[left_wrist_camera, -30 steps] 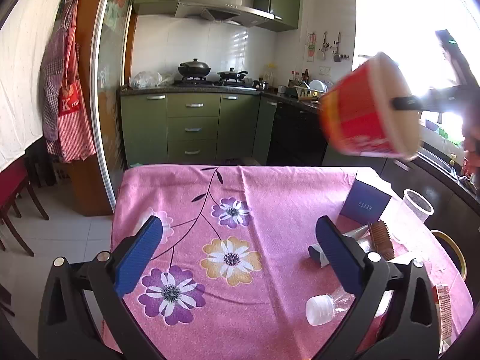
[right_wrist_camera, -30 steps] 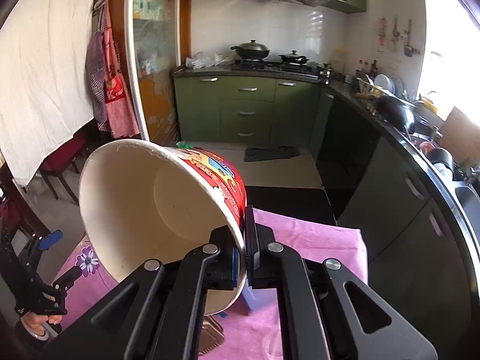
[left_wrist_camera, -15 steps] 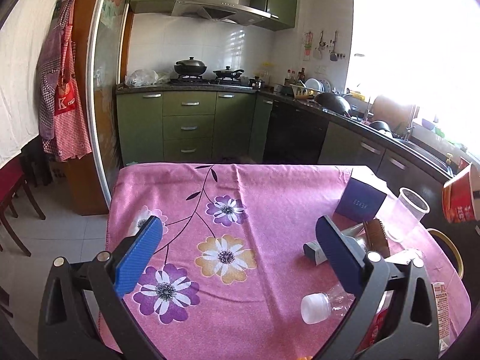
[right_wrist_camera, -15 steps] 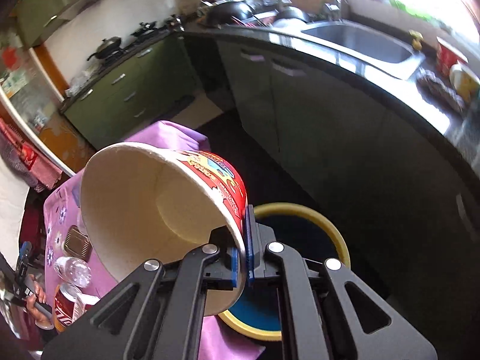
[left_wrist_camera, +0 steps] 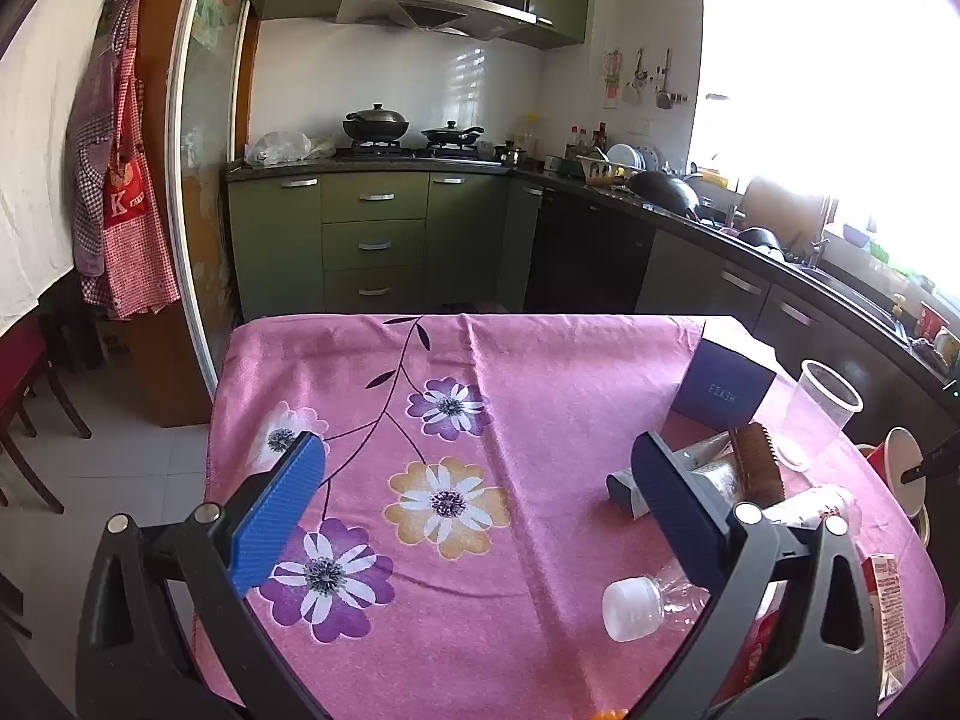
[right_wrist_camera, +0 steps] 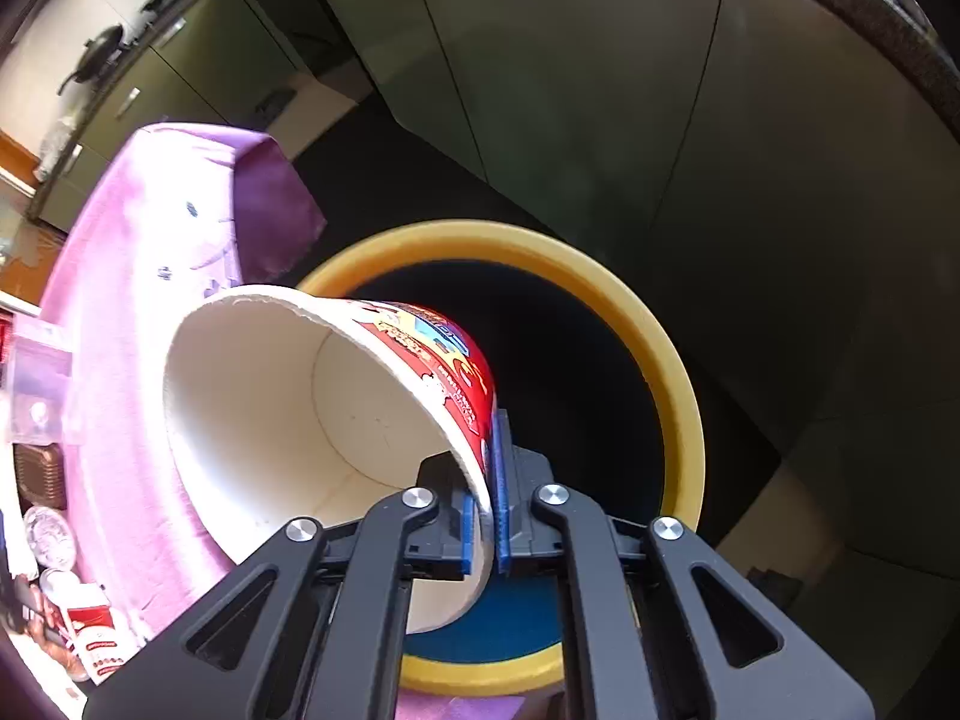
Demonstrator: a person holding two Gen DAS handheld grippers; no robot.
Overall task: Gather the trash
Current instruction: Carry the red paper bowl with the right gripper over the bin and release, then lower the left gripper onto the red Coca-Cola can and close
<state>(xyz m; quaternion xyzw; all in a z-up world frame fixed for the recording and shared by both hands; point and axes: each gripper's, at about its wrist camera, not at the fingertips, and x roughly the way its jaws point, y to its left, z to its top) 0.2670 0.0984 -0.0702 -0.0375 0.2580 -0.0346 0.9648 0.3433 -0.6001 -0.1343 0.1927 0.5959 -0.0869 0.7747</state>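
The right gripper (right_wrist_camera: 487,507) was clamped on the rim wall of a red paper noodle cup (right_wrist_camera: 312,420), one blue pad inside and one outside, with the cup tipped on its side so its white, bare interior faced the camera. The cup hung directly above the mouth of a yellow-rimmed trash bin (right_wrist_camera: 672,372), whose inside looked dark with a blue patch low down; nothing else could be made out in it. The bin stood just beside the draped edge of the pink floral tablecloth (right_wrist_camera: 120,312), close to the dark cabinet fronts (right_wrist_camera: 660,90). The left gripper (left_wrist_camera: 474,516) hovered over the cloth with its jaws spread wide and nothing between them. Near its right finger lay a clear plastic bottle (left_wrist_camera: 645,603) with a white cap, a brown comb (left_wrist_camera: 759,465), a navy box (left_wrist_camera: 723,387) and an upright clear plastic cup (left_wrist_camera: 825,402).
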